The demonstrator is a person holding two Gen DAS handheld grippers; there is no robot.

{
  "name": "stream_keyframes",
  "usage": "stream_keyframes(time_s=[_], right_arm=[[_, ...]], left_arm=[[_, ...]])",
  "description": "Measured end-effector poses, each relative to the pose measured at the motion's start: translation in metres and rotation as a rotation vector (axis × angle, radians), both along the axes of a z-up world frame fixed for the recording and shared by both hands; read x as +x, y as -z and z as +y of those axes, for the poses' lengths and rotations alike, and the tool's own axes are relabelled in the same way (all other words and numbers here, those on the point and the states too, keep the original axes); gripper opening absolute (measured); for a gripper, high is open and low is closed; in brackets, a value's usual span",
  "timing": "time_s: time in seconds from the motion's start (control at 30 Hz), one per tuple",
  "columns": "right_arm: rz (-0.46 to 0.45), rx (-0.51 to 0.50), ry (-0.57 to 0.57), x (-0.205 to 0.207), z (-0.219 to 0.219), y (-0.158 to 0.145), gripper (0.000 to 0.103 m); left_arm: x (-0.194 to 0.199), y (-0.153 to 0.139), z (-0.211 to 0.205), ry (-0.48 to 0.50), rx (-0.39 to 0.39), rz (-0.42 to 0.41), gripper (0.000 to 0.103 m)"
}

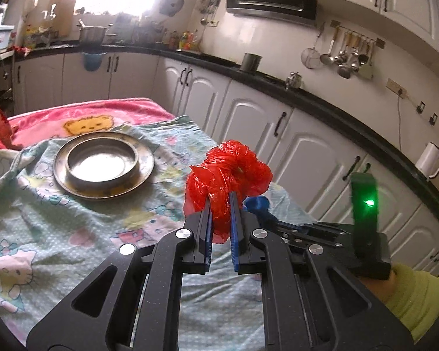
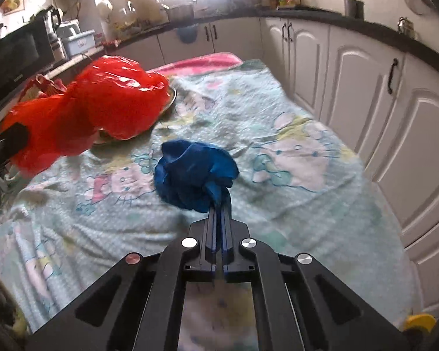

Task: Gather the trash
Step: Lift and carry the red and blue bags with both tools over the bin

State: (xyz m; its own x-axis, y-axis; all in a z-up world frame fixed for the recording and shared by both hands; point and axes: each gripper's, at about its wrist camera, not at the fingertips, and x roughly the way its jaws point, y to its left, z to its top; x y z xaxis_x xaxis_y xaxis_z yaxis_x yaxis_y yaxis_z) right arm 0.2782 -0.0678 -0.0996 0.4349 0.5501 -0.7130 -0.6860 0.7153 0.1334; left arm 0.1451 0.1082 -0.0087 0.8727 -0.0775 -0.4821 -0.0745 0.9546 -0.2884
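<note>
My left gripper [image 1: 221, 197] is shut on a crumpled red plastic bag [image 1: 229, 175] and holds it above the cloth-covered table [image 1: 44, 219]. The red bag also shows in the right wrist view [image 2: 102, 99] at the left, in front of the metal plate. My right gripper [image 2: 219, 201] is shut on a crumpled blue plastic bag [image 2: 193, 172], held just above the cloth. In the left wrist view a bit of the blue bag [image 1: 257, 203] peeks out behind the red one, with the right gripper's body [image 1: 363, 222] to the right.
A metal bowl on a metal plate [image 1: 104, 165] stands on the Hello Kitty cloth at the far left. A pink blanket [image 1: 87, 114] covers the table's far end. White kitchen cabinets [image 1: 248, 117] with a black counter run along the right side.
</note>
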Motion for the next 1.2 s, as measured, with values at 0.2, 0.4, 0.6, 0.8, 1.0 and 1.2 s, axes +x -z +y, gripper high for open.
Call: stream_keyframes(time_s=[0.2, 0.4, 0.6, 0.8, 1.0, 1.2], right_arm=[[-0.019, 0.043, 0.060, -0.024, -0.059, -0.022, 0.003], [-0.027, 0.095, 0.144, -0.049, -0.120, -0.040, 0.003], [-0.052, 0.114, 0.224, -0.071, -0.174, -0.052, 0.002], [-0.076, 0.118, 0.299, -0.088, -0.215, -0.059, 0.002], [-0.102, 0.105, 0.356, -0.104, -0.245, -0.061, 0.003], [-0.138, 0.089, 0.416, -0.123, -0.270, -0.060, 0.002]], left_arm=[[0.000, -0.008, -0.029, 0.058, 0.009, -0.022, 0.006], [0.002, -0.014, -0.065, 0.133, 0.030, -0.032, 0.006], [0.001, -0.017, -0.102, 0.213, 0.063, -0.041, 0.006], [-0.001, -0.018, -0.130, 0.280, 0.084, -0.042, 0.006], [-0.005, -0.015, -0.158, 0.342, 0.104, -0.039, 0.006], [-0.010, -0.011, -0.181, 0.398, 0.126, -0.032, 0.006]])
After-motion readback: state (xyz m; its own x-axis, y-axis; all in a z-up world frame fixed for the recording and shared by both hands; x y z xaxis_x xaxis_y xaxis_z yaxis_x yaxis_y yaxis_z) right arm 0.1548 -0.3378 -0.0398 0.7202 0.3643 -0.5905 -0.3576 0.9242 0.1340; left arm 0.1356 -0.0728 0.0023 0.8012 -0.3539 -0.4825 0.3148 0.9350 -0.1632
